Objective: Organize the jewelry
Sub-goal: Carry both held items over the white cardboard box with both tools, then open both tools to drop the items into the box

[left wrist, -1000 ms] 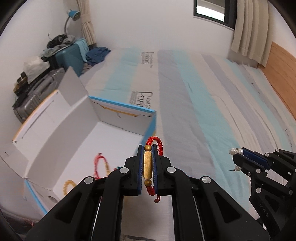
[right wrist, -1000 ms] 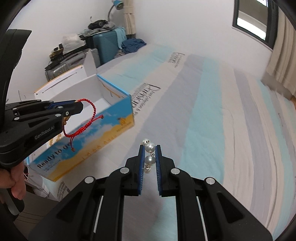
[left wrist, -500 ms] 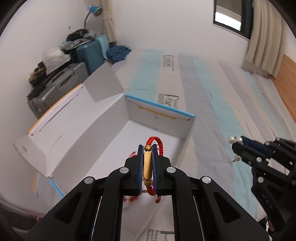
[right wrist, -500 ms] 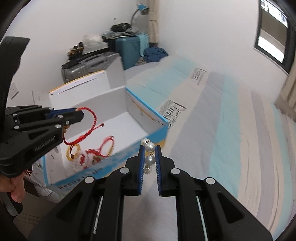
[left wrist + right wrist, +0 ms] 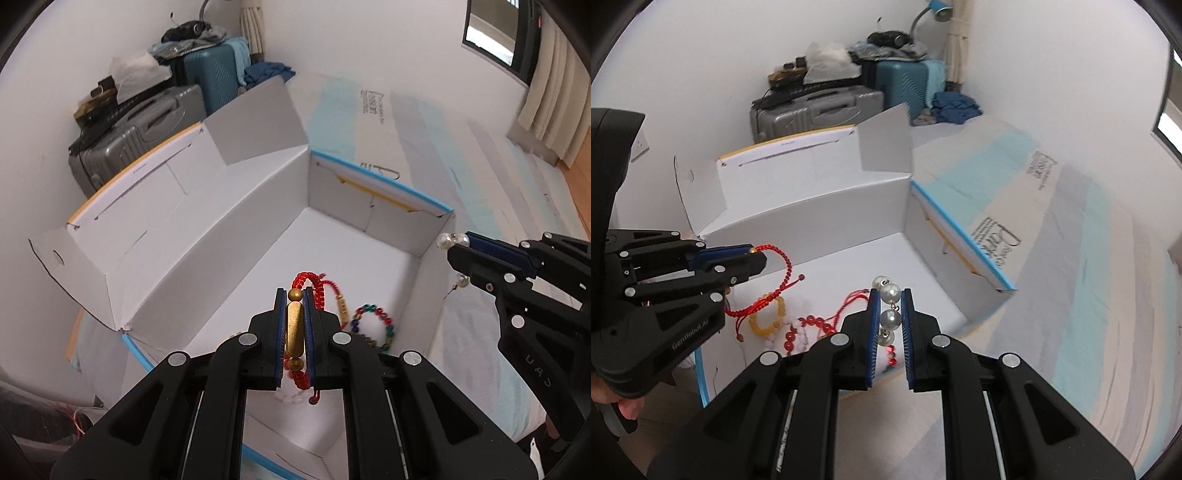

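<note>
Bed: a striped mattress [image 5: 1082, 280] in blue, grey and cream carries the open box.
Luggage: a grey suitcase [image 5: 136, 133] and a teal suitcase [image 5: 214, 75] stand against the white wall beyond the box.
Box: a white cardboard box [image 5: 229, 229] with blue edging sits open on the bed, its lid flap folded back toward the wall.
Left claw: the left claw [image 5: 295, 334] hangs over the box's near end, closed on the red cord bracelet [image 5: 295, 328] by its gold bar, the cord loop jutting past the tips.
Right claw: the right claw [image 5: 889, 317] is above the box's near right wall, pinching a pearl earring [image 5: 890, 304] between its blue pads.
Box contents: a multicoloured bead bracelet [image 5: 373, 326], a yellow bead bracelet [image 5: 768, 314], a red bead bracelet [image 5: 801, 328] and a pale bead bracelet [image 5: 798, 334] lie bunched on the box floor at its near end.
</note>
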Tool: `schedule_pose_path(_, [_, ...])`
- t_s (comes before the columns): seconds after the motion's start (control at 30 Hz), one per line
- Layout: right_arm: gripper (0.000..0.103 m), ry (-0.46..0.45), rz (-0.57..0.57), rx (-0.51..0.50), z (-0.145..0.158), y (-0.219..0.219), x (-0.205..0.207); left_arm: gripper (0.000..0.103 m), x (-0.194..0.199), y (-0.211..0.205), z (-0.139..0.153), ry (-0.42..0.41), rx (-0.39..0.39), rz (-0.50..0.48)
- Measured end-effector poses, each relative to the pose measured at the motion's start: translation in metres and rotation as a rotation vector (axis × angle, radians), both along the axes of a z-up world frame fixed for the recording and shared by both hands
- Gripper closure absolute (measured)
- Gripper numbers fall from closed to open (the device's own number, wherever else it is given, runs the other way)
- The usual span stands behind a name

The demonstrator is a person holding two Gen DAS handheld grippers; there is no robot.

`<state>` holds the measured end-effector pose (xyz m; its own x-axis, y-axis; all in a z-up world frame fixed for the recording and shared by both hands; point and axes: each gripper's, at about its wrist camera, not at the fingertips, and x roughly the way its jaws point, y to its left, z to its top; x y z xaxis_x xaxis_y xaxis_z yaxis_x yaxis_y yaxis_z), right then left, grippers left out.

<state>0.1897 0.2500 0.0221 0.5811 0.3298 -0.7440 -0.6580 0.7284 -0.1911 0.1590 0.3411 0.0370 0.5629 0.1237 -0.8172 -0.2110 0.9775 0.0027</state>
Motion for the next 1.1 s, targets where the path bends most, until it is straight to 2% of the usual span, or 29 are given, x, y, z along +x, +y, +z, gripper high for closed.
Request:
schedule_pose_path(0.27, [0.092, 0.111, 0.032, -0.078, -0.033, 0.033, 0.020, 0.095, 0.012, 0.023, -0.032, 0.102, -0.036, 0.008])
schedule_pose_path(0.73, [0.092, 0.363, 0.055, -0.312, -0.103, 0.061, 0.049, 0.095, 0.029, 0.046, -0.100, 0.351, -0.125, 0.012])
schedule_pose_path(0.9, [0.092, 0.398, 0.049, -0.349, -0.118, 0.064, 0.051, 0.094, 0.029, 0.046, -0.107, 0.367, -0.126, 0.005])
schedule_pose_path(1.07, [0.090, 0.392, 0.048, -0.347, -0.124, 0.063, 0.049, 0.092, 0.027, 0.048, -0.106, 0.343, -0.119, 0.022])
schedule_pose_path(1.1, [0.088, 0.388, 0.046, -0.348, -0.124, 0.063, 0.049, 0.087, 0.026, 0.048, -0.105, 0.332, -0.113, 0.026])
